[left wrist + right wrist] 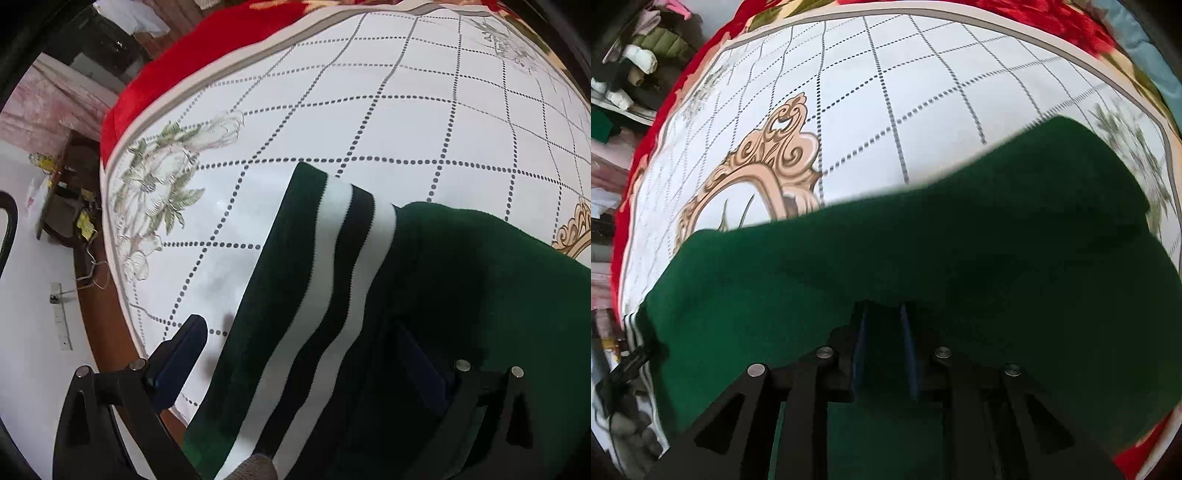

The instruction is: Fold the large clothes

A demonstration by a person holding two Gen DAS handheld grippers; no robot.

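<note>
A dark green knit garment [480, 295] with a white-and-black striped band [340, 258] lies on a white sheet with a dotted grid [332, 110]. My left gripper [306, 350] is open, its fingers [181, 354] wide apart on either side of the striped band, just above it. In the right wrist view the green garment [923, 258] fills the lower half. My right gripper [884, 317] is shut on the green fabric, which bunches over its fingertips.
The sheet covers a red blanket [177, 66] on a bed. Its edge [114, 258] is at the left, with floor and a low wooden stand [66, 199] beyond. A gold ornament print [757, 173] lies ahead of the right gripper. Piled clothes [635, 62] sit at far left.
</note>
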